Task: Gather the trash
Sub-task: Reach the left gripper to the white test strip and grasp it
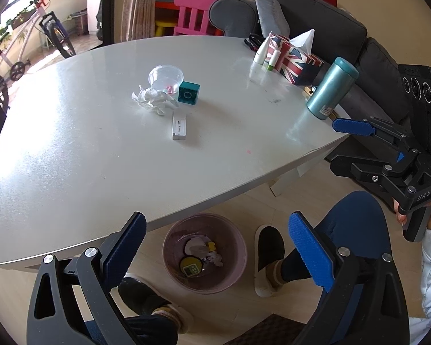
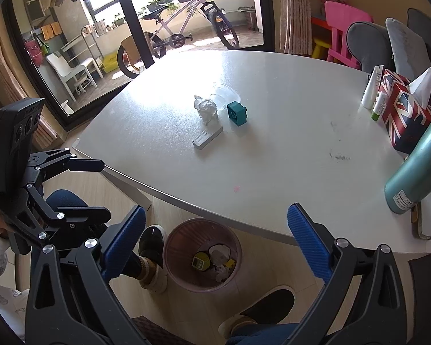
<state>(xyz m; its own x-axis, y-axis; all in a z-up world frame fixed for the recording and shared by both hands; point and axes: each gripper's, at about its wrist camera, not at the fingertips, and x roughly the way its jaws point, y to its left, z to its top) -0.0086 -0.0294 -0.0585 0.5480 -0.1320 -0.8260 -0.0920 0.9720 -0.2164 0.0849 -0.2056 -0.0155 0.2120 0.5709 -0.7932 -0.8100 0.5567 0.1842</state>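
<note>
A crumpled white tissue (image 1: 152,99) (image 2: 206,108), a clear plastic cup on its side (image 1: 166,78) (image 2: 225,94), a teal toy brick (image 1: 189,93) (image 2: 237,113) and a small white box (image 1: 179,125) (image 2: 207,138) lie mid-table. A pink trash bin (image 1: 204,251) (image 2: 202,254) holding several scraps stands on the floor under the table's near edge. My left gripper (image 1: 217,254) is open and empty above the bin. My right gripper (image 2: 215,244) is open and empty, also above the bin; it shows at the right edge of the left wrist view (image 1: 356,146).
A teal flask (image 1: 332,87) (image 2: 416,162), a Union Jack tissue box (image 1: 294,57) (image 2: 403,109) and small tubes (image 1: 263,50) stand at the table's right side. A grey sofa (image 1: 330,20) lies behind. The person's slippered feet (image 1: 268,258) flank the bin.
</note>
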